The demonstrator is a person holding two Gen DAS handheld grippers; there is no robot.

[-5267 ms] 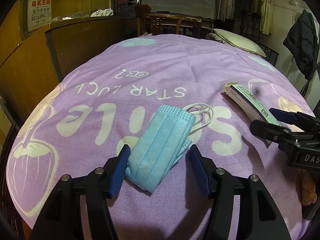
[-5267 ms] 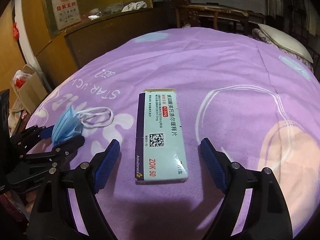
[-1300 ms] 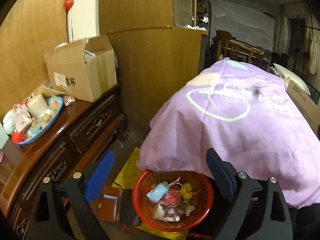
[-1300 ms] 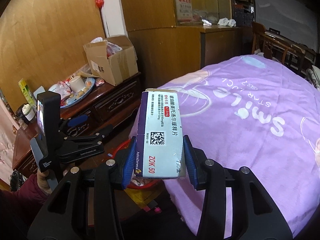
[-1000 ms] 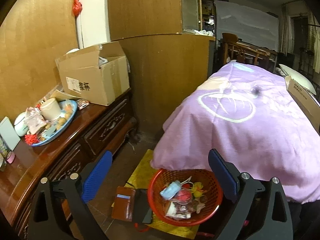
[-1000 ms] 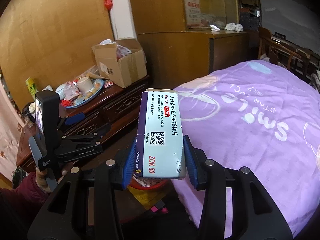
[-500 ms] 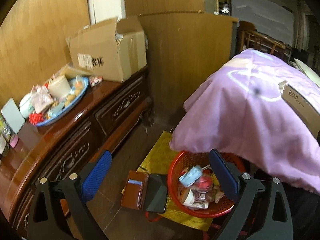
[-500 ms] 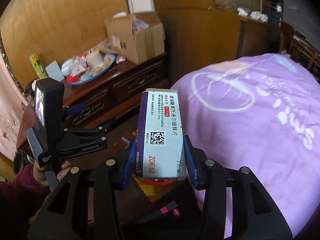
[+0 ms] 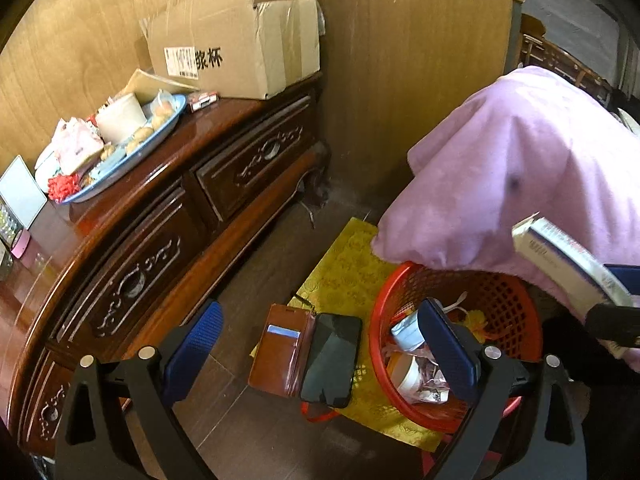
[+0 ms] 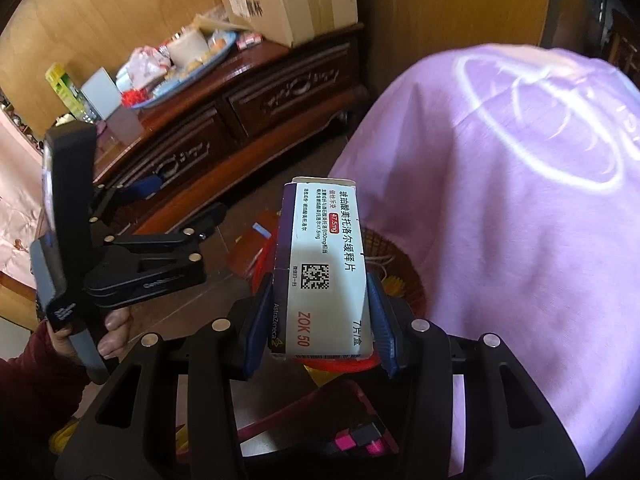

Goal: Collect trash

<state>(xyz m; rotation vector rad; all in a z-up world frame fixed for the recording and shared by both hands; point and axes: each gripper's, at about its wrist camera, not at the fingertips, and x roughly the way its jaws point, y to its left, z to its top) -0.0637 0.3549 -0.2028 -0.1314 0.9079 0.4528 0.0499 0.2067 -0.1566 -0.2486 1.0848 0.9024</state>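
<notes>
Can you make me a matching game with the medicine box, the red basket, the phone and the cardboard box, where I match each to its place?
Things:
1. medicine box
2. red basket
3. phone
4. cardboard box

Places:
a. on top of the wooden cabinet
b. flat on the floor, left of the basket
c. clamped in the right gripper
d. on the floor at the edge of the purple cloth

Pairs: 1-c, 2-d, 3-b, 4-a
</notes>
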